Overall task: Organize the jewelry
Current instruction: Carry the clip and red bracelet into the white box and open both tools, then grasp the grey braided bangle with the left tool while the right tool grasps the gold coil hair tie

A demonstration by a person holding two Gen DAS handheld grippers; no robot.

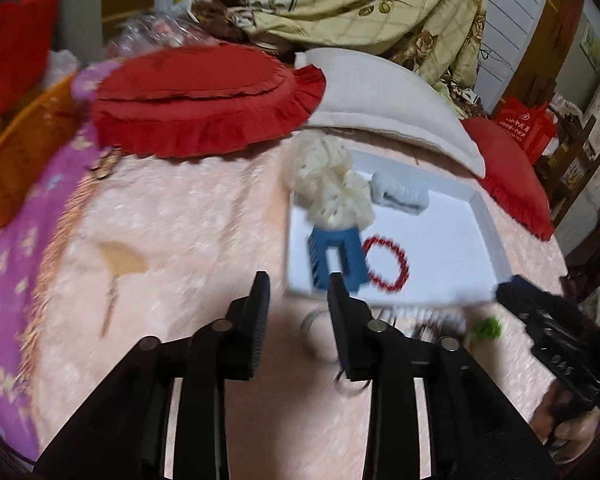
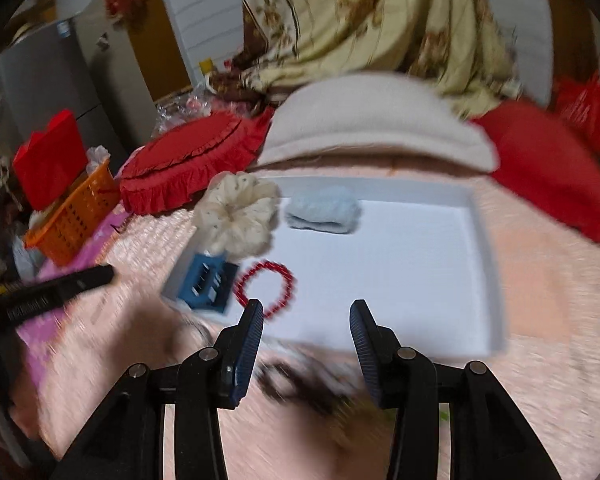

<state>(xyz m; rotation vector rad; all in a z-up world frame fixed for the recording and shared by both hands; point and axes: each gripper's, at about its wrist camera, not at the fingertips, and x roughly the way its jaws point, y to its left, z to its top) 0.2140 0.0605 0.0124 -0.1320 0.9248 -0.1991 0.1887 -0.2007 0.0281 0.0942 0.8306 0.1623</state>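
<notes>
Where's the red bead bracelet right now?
The red bead bracelet lies flat inside the white tray, near its front-left corner, just right of the blue hair clip and below the cream scrunchie.

The left gripper (image 1: 296, 300) hangs over a pink blanket (image 1: 188, 216) with its jaws apart and nothing between them. Just beyond its right finger lies a white tray (image 1: 488, 224). At the tray's near left corner sits a blue clip (image 1: 336, 258), and a red bead bracelet (image 1: 386, 264) lies flat just beside it. A cream scrunchie (image 1: 332, 188) rests at the tray's left edge, a pale blue scrunchie (image 1: 400, 192) by the far edge. The right gripper (image 1: 548, 320) reaches toward the tray's near right corner. Blurred small items (image 1: 432, 324) lie on the blanket before the tray's near edge. A red cushion (image 1: 204, 100) and a white pillow (image 1: 380, 96) lie farther back.
</notes>
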